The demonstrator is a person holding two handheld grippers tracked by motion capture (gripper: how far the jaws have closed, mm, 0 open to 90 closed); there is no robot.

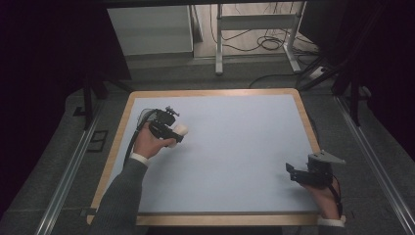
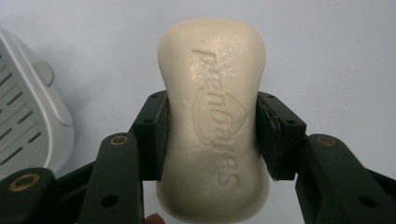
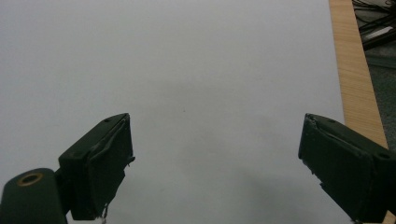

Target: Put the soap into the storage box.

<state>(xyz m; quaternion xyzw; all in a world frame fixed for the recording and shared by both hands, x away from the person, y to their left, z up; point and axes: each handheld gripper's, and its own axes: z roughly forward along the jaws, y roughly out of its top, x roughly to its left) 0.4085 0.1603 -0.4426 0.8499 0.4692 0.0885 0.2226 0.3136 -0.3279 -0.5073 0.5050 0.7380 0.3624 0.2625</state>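
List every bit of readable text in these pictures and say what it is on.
"Safeguard": pressed into the face of the cream soap bar clamped between the left gripper fingers, reading upside down in the left gripper view; the middle letters are soft, so this reading is partly a guess.
The grey slotted object beside it carries no readable text.

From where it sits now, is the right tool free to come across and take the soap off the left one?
Probably yes. The right tool is open with nothing in it, and the blue table top between the two lies bare. The soap is pinched at its middle by the left tool, leaving both ends sticking out to grab.
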